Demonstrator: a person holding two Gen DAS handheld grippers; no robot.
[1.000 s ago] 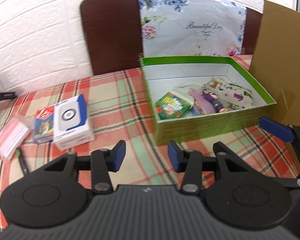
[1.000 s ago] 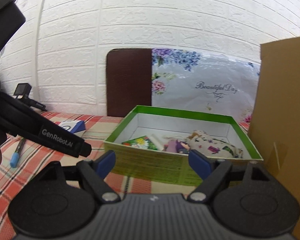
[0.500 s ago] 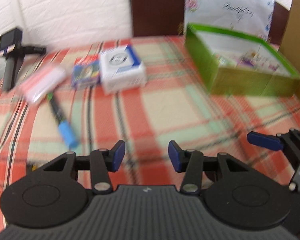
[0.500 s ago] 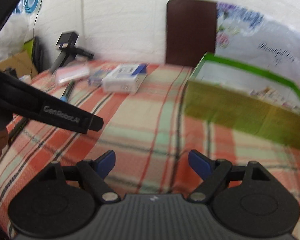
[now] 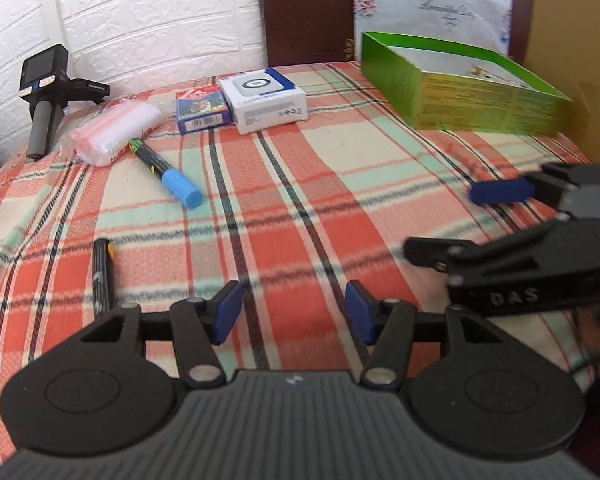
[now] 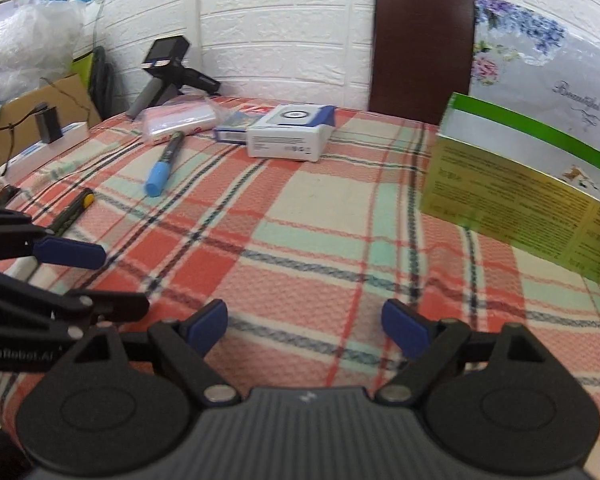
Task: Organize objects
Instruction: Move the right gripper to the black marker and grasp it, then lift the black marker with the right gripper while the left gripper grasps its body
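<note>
A green box (image 5: 460, 92) stands open at the right on the plaid cloth; it also shows in the right wrist view (image 6: 520, 196). At the far left lie a white and blue box (image 5: 266, 102), a blue card pack (image 5: 200, 112), a pink-white packet (image 5: 116, 132), a blue-capped marker (image 5: 166, 174) and a black pen (image 5: 102, 274). My left gripper (image 5: 291, 316) is open and empty, low over the cloth. My right gripper (image 6: 305, 326) is open and empty; it also shows in the left wrist view (image 5: 500, 192).
A black handheld device (image 5: 46, 92) stands at the far left corner. A cardboard sheet (image 5: 572, 40) rises behind the green box. A brown chair back (image 5: 306, 12) and a floral bag (image 5: 432, 4) stand behind the table. Clutter (image 6: 40, 128) sits beyond the left edge.
Both grippers have pulled back from the green box and swung left, so the loose items on the left have come into view. Both stay open and empty.
</note>
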